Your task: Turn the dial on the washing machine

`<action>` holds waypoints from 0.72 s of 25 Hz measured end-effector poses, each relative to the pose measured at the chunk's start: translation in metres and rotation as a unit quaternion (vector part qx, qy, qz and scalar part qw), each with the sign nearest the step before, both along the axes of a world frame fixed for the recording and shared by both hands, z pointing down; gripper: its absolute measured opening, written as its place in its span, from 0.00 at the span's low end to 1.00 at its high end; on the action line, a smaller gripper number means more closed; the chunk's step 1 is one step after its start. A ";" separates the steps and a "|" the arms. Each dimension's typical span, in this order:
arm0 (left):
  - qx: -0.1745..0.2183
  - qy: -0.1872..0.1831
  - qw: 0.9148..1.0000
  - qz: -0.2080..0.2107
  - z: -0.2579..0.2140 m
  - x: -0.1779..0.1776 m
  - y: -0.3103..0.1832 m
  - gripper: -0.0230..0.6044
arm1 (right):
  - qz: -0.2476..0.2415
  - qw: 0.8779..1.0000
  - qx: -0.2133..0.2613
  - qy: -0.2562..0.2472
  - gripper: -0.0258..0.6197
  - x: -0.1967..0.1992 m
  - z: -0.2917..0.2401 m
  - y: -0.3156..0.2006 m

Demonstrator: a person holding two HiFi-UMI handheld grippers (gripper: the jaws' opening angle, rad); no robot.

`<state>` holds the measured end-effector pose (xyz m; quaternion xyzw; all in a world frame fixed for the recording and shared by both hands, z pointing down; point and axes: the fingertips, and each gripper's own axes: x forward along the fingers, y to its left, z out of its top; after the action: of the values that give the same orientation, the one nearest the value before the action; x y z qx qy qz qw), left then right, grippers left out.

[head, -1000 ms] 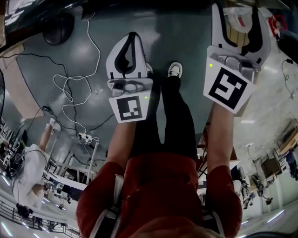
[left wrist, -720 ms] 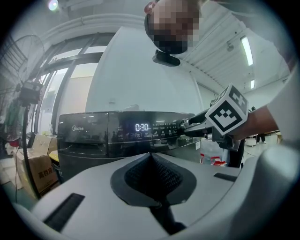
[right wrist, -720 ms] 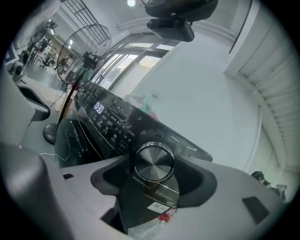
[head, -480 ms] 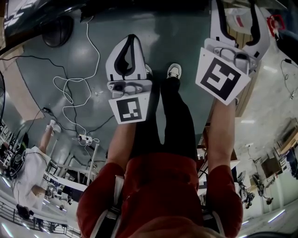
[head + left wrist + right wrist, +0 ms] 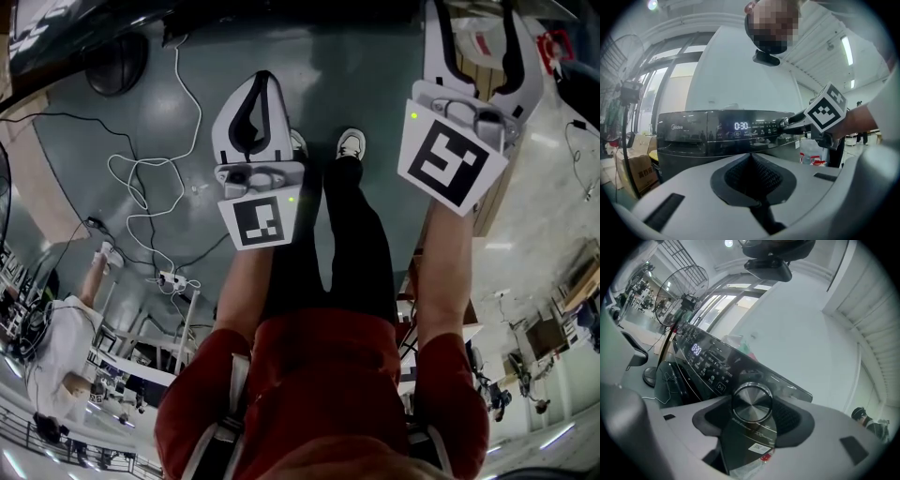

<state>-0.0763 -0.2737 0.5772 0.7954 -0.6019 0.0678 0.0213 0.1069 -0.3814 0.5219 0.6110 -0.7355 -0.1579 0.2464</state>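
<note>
From your head view, you are looking straight down at a grey-green floor (image 5: pixel 187 141). A white cable (image 5: pixel 141 178) loops across it to a power strip (image 5: pixel 169 277), and a round fan base (image 5: pixel 117 56) sits at the upper left. Your left claw (image 5: pixel 267 75) is left of centre with its jaws together. Your right claw (image 5: pixel 480 26) reaches up to the top right edge of the frame, its jaws set wide. Another person in white (image 5: pixel 56 347) stands at the lower left.

In the left gripper view, the dark washing machine (image 5: pixel 693 136) fills the middle of the frame, with a lit display (image 5: pixel 741 125) on its panel. A standing fan (image 5: pixel 628 89) and a cardboard box (image 5: pixel 637 171) are at the left, and a white wall and windows lie behind. Your left claw's jaws are closed on each other with nothing between them, short of the machine. At the right, your other claw's tips meet the dial (image 5: pixel 785 123) at the panel's right end.

In the right gripper view, the panel runs tilted from upper left to lower right. The silver dial sits at centre, directly between your right claw's jaws. Those jaws have just been closing. They still stand wide, and both pads (image 5: pixel 790 420) lie against the dial's rim, gripping it.
</note>
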 end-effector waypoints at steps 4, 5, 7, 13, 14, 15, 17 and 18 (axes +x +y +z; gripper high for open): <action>0.003 0.000 1.000 -0.001 -0.002 -0.004 0.000 0.06 | -0.004 0.999 -0.003 -0.034 0.46 -0.004 -0.003 0.000; 0.003 0.001 1.000 -0.001 -0.002 -0.004 -0.001 0.06 | -0.004 0.999 -0.005 -0.047 0.46 -0.004 -0.003 0.000; 0.004 0.002 1.000 -0.002 -0.003 -0.003 -0.002 0.06 | -0.004 0.997 -0.010 -0.078 0.46 -0.002 -0.004 -0.002; 0.004 0.002 1.000 -0.002 -0.003 -0.003 -0.003 0.06 | -0.004 0.983 -0.039 -0.179 0.46 0.001 -0.001 -0.002; 0.005 0.002 1.000 -0.001 -0.003 -0.003 -0.002 0.06 | -0.005 0.979 -0.043 -0.200 0.46 0.001 0.000 -0.001; 0.005 0.002 1.000 -0.001 -0.003 -0.003 -0.001 0.06 | -0.004 0.975 -0.046 -0.217 0.46 0.002 0.000 -0.001; 0.005 0.002 1.000 0.000 -0.002 -0.002 -0.001 0.06 | -0.003 0.972 -0.047 -0.228 0.46 0.003 0.001 0.000; 0.005 0.002 1.000 0.001 -0.002 -0.001 0.000 0.06 | -0.003 0.972 -0.047 -0.228 0.46 0.003 0.001 0.000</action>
<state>-0.0777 -0.2739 0.5752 0.7959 -0.6018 0.0632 0.0184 0.1097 -0.3813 0.5229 0.6161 -0.7810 0.0196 0.1000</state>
